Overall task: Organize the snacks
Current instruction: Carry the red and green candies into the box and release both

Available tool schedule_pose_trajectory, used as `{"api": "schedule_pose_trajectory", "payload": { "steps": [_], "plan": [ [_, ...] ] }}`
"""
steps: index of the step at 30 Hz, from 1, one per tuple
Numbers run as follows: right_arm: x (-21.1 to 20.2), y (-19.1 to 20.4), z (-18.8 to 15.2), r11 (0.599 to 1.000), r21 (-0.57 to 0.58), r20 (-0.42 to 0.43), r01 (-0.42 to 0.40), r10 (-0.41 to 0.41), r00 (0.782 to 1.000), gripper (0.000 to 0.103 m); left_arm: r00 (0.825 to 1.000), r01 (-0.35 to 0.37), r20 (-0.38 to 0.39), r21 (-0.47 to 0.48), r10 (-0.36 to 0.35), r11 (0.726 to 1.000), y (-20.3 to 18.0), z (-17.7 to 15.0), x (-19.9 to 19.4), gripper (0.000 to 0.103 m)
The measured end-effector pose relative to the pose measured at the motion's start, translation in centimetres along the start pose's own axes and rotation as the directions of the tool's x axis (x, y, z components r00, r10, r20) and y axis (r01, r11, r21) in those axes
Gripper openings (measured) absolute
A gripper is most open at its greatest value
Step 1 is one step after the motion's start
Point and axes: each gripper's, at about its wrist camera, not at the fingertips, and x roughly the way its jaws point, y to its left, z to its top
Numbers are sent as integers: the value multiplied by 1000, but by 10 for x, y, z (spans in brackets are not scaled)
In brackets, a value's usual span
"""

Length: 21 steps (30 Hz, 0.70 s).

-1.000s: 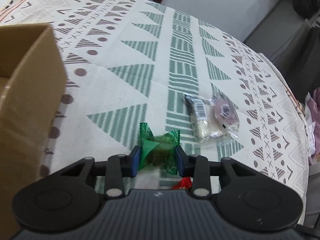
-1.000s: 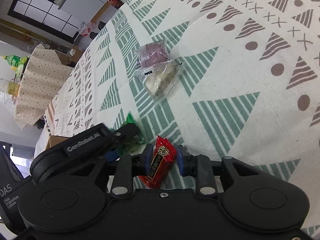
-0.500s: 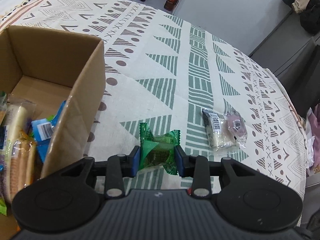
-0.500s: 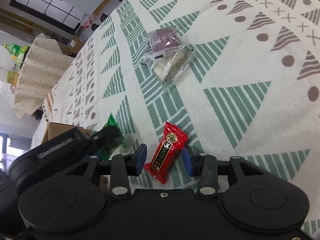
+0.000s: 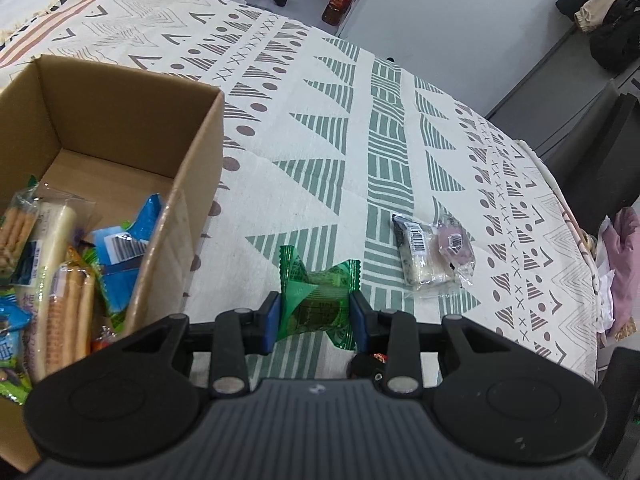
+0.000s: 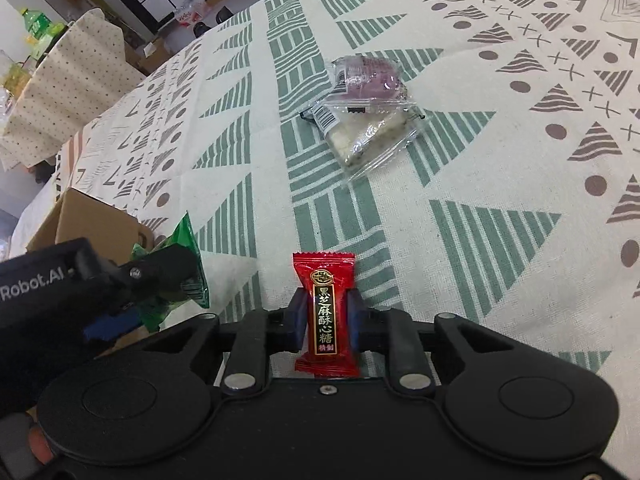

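My left gripper point(image 5: 314, 322) is shut on a green wrapped candy point(image 5: 318, 296), held above the tablecloth just right of the open cardboard box point(image 5: 200, 168). The box holds several snack packs point(image 5: 60, 272). My right gripper point(image 6: 327, 318) is shut on a red wrapped candy point(image 6: 326, 312), held upright over the cloth. The left gripper with the green candy point(image 6: 176, 272) also shows at the left of the right wrist view. Two clear-wrapped snacks, one white point(image 5: 420, 256) and one purple point(image 5: 454, 240), lie together on the cloth; they also show in the right wrist view point(image 6: 368, 112).
The patterned tablecloth point(image 5: 320, 120) covers a round table whose edge curves at the right point(image 5: 560, 200). Dark furniture and clothes stand beyond that edge. Shoes and a bottle sit on the floor at the far side.
My left gripper has risen and swung left with the green candy, bringing the box interior into view. My right gripper opened briefly, then closed on the red candy, now upright.
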Motion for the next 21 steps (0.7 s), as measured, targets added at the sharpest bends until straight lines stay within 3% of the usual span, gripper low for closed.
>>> {"api": "schedule_pose_trajectory", "payload": {
  "steps": [9,21],
  "plan": [
    [-24,9,4,994,-7,65,-110,111,992,20,999,-9,33,8,9,1000,-1,-1,-26,35],
    [-55,26,10,972,-60,152,-227,233,960,20,992,-14,126,15,12,1000,3,6,-80,35]
  ]
}}
